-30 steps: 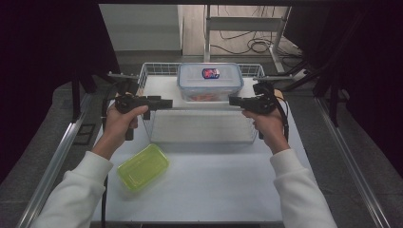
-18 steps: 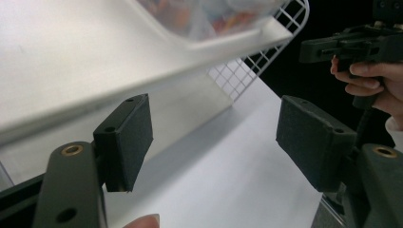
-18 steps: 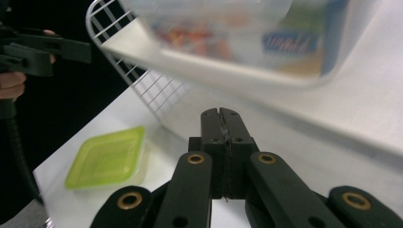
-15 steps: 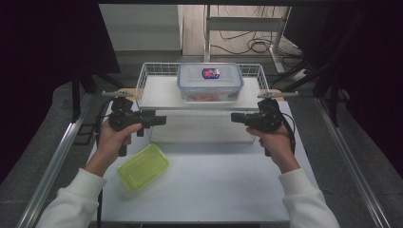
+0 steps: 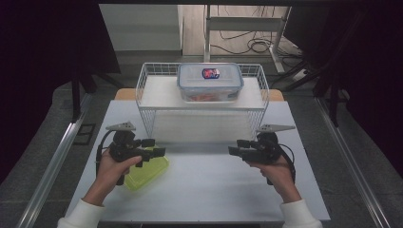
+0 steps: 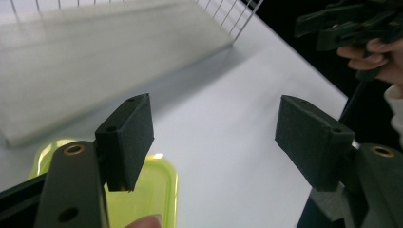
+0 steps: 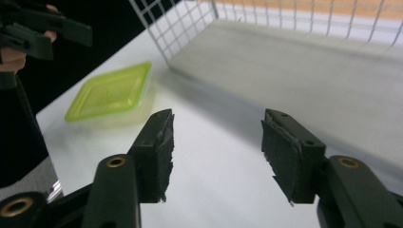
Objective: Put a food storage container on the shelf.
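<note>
Left gripper (image 5: 154,153) fingers wide apart, empty, poised over lime-lidded container (image 5: 151,172) on counter (image 5: 209,190). Right gripper (image 5: 236,151) fingers just opened wide, nothing between, above bare counter in front of wire basket (image 5: 199,102).

Green box (image 5: 145,172): flat, rectangular, translucent lime-green, lid on. Lies level on white table (image 5: 214,190), front left, turned askew to table edge, just in front of wire rack's (image 5: 142,85) left corner, apart from it.

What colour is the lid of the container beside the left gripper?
Yellow-green, translucent lid; clearest in the right gripper view.
</note>
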{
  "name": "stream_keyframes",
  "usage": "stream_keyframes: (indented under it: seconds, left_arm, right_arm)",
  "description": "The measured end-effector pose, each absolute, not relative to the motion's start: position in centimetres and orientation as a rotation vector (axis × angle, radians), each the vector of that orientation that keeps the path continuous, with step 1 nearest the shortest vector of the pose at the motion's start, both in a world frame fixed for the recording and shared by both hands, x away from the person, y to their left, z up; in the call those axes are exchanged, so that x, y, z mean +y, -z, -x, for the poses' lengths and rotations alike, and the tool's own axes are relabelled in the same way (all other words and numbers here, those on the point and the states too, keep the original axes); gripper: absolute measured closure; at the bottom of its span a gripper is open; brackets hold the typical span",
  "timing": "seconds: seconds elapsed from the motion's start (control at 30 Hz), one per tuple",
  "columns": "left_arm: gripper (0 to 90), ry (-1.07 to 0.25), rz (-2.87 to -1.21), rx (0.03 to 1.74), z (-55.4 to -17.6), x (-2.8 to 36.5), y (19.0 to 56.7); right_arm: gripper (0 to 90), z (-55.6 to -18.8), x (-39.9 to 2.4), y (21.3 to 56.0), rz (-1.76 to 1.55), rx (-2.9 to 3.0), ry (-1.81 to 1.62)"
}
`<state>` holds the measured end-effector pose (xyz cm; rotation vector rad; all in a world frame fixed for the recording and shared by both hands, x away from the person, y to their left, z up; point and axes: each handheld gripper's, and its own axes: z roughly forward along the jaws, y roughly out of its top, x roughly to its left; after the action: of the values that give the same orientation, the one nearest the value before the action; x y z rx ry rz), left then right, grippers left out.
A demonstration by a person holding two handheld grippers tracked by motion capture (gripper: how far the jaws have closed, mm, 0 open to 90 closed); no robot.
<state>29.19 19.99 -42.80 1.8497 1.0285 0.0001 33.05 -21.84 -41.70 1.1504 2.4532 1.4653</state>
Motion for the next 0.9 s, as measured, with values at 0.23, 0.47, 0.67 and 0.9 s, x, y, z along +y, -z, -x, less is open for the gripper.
stream_keyframes:
  seconds: [0.23,0.47,0.67,0.9]
  left_arm:
    - [28.2,-0.004,-1.922,1.025,-28.2,19.4,44.2]
    - [28.3,0.013,-1.902,1.043,-27.2,19.9,45.3]
    - [28.6,0.002,-1.925,1.073,-27.1,20.0,46.1]
    - [29.2,-0.014,-1.927,1.102,-26.8,20.5,46.2]
  right_arm:
    - [40.8,-31.7,-21.8,43.4,-1.132,2.504,-1.441]
    - [39.1,-31.4,-21.7,44.4,-1.156,2.553,-1.394]
    - [38.0,-31.7,-21.5,44.7,-1.161,2.573,-1.356]
    - [37.4,-31.5,-21.2,45.0,-1.167,2.581,-1.326]
